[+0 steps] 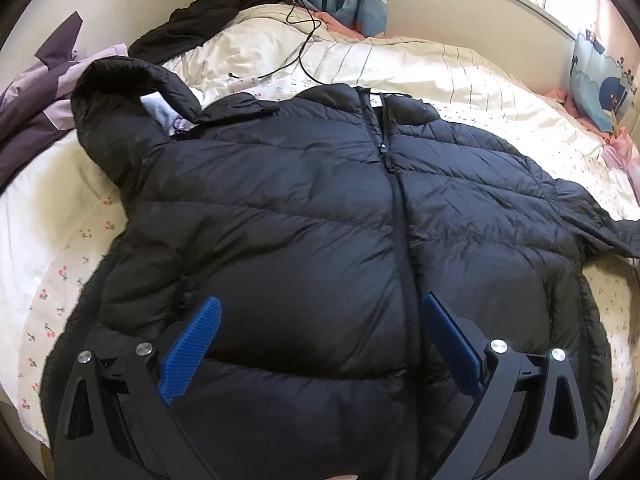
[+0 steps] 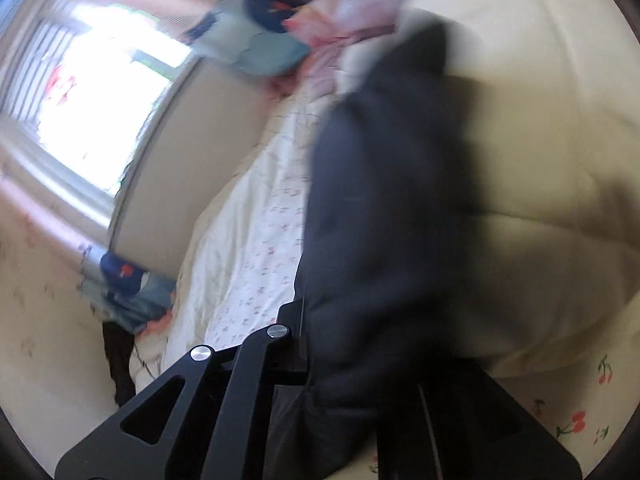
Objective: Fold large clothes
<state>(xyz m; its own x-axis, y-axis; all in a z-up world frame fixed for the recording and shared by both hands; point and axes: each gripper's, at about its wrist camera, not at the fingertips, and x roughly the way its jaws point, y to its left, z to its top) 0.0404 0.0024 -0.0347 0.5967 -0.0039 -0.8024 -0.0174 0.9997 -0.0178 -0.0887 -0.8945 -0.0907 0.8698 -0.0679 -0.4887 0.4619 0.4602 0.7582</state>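
Note:
A black quilted puffer jacket (image 1: 320, 208) lies front up on the bed, zipped, hood at the upper left, one sleeve stretched to the right. My left gripper (image 1: 320, 320) is open just above the jacket's lower front, its blue pads (image 1: 192, 352) spread wide and empty. In the blurred right wrist view, my right gripper (image 2: 360, 360) is shut on a fold of the black jacket's sleeve (image 2: 384, 208), which covers the fingers and hangs in front of the camera.
The bed has a cream sheet with small cherries (image 1: 60, 272) and a striped quilt (image 1: 400, 64). A purple garment (image 1: 36, 92) and another black garment (image 1: 216, 8) lie at the far left. A black cable (image 1: 304, 28) crosses the quilt. Blue patterned pillows (image 1: 600, 80) stand at the headboard.

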